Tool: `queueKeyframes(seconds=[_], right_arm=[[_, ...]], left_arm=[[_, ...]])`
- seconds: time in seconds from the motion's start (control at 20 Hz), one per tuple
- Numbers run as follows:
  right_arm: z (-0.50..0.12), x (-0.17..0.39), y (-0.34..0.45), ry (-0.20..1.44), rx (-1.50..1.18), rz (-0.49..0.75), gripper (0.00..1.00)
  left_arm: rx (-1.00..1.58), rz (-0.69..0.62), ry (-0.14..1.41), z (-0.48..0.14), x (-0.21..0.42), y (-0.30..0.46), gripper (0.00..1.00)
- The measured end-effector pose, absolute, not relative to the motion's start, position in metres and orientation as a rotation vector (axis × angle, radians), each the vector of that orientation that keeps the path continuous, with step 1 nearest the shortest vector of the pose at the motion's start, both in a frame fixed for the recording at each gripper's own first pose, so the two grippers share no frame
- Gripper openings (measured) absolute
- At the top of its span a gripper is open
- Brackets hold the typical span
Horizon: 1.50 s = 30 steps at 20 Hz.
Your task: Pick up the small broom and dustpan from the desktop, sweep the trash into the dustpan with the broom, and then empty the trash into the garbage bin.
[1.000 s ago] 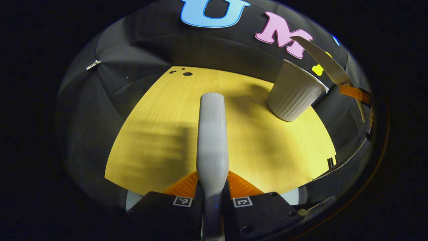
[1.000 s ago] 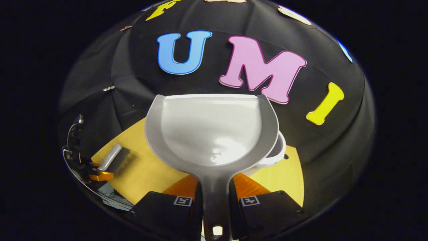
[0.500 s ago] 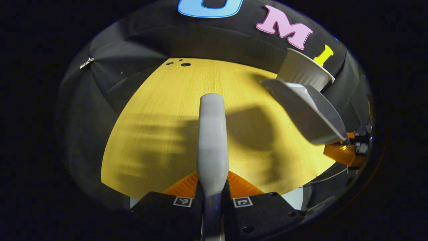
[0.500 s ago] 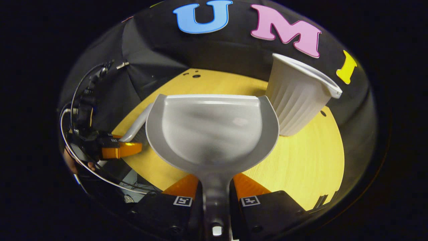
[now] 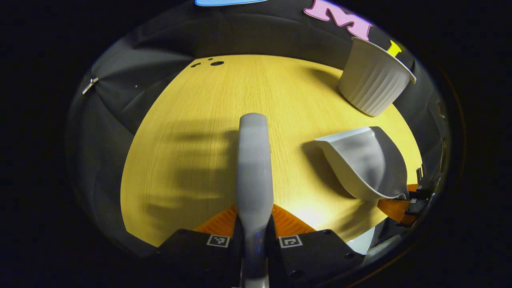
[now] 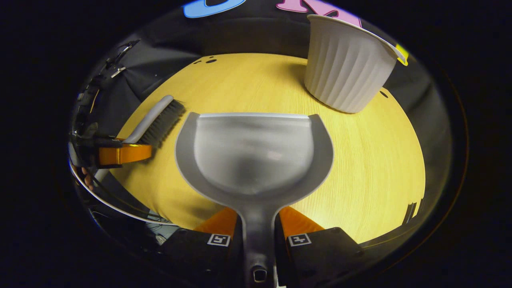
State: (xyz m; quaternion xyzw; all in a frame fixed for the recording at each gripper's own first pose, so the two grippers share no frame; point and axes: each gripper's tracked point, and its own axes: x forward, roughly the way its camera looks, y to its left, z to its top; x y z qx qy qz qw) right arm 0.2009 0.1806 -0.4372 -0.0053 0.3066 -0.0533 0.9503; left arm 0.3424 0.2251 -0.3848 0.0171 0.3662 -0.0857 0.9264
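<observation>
Over yellow desktop [image 6: 372,160], right gripper [image 6: 258,224] clamps dustpan [image 6: 254,156] handle between fingers

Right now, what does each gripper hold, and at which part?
The left gripper holds the broom by its handle. The right gripper holds the dustpan by its handle, near the pan.

- Dim booth; the desktop [image 5: 200,120] is brightly lit, with soft shadows around nine o'clock.
- Fisheye bending grows toward the edges.
- The dustpan [image 6: 252,152] interior looks blurred.

No legible text — none anywhere
</observation>
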Motion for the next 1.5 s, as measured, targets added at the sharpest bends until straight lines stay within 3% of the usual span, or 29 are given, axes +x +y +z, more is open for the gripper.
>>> queueKeyframes(seconds=[0.05,0.25,0.3,0.35,0.4,0.45,0.5,0.6,0.65,0.95,1.25,1.5], right_arm=[[-0.439,0.206,0.177,0.636,0.014,-0.124,0.37],[-0.434,0.216,0.176,0.617,0.029,-0.119,0.40],[-0.431,0.215,0.177,0.615,0.036,-0.114,0.43],[-0.428,0.216,0.180,0.614,0.044,-0.104,0.55],[-0.421,0.214,0.184,0.606,0.056,-0.091,0.49],[-0.413,0.213,0.187,0.594,0.065,-0.079,0.48],[-0.405,0.213,0.189,0.576,0.068,-0.067,0.73],[-0.387,0.207,0.191,0.530,0.050,-0.052,0.97],[-0.375,0.205,0.193,0.496,0.047,-0.049,1.00],[-0.262,0.179,0.191,0.185,0.035,-0.047,0.99],[-0.201,0.153,0.200,-0.035,0.004,-0.052,0.99],[-0.178,0.145,0.210,-0.123,0.002,-0.033,0.99]], left_arm=[[0.051,-0.177,0.758,-0.386,0.343,0.226,0.30],[0.081,-0.202,0.758,-0.382,0.343,0.218,0.34],[0.081,-0.212,0.741,-0.376,0.347,0.214,0.40],[0.073,-0.220,0.731,-0.370,0.346,0.210,0.44],[0.065,-0.224,0.718,-0.364,0.344,0.209,0.54],[0.057,-0.232,0.702,-0.357,0.341,0.207,0.56],[0.052,-0.240,0.683,-0.347,0.336,0.205,0.61],[0.059,-0.273,0.643,-0.331,0.324,0.201,0.86],[0.072,-0.284,0.609,-0.321,0.317,0.202,0.98],[0.083,-0.262,0.248,-0.210,0.283,0.199,0.96],[0.039,-0.237,-0.097,-0.112,0.235,0.185,0.96],[0.142,-0.237,-0.203,-0.085,0.215,0.181,0.95]])
